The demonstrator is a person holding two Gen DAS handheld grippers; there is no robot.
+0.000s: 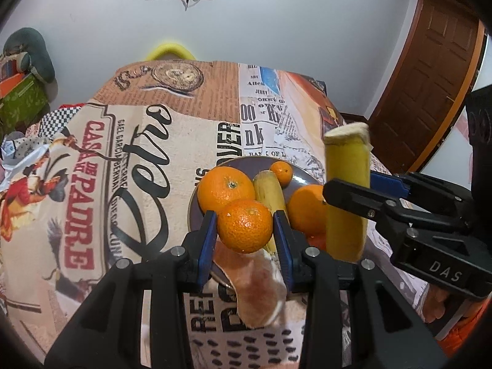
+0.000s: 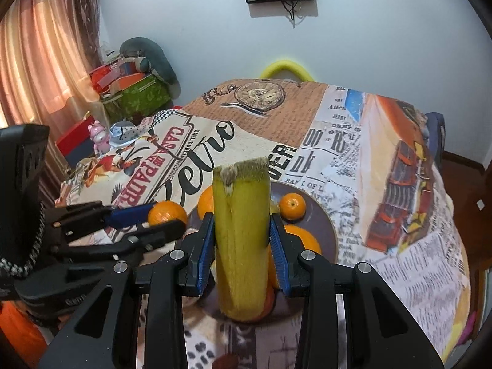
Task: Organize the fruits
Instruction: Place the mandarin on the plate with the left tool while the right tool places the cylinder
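My left gripper [image 1: 245, 230] is shut on a mandarin [image 1: 245, 226], held over the near edge of a dark plate [image 1: 299, 176]. On the plate lie a large orange [image 1: 226, 188], a banana piece [image 1: 269, 190], a small mandarin [image 1: 282, 170] and another orange [image 1: 306, 207]. A peeled segment [image 1: 255, 286] sits just below my left fingers. My right gripper [image 2: 242, 236] is shut on a cut yellow banana piece [image 2: 242, 240], held upright over the plate [image 2: 319, 218]. It shows at the right of the left wrist view [image 1: 347, 193]. The left gripper with its mandarin [image 2: 167, 212] appears at the left of the right wrist view.
The table wears a printed newspaper-style cloth [image 1: 138, 160]. A yellow chair back [image 1: 170, 50] stands behind the far edge. Boxes and toys [image 2: 129, 92] pile up at the left by a curtain. A wooden door [image 1: 436, 70] is at the right.
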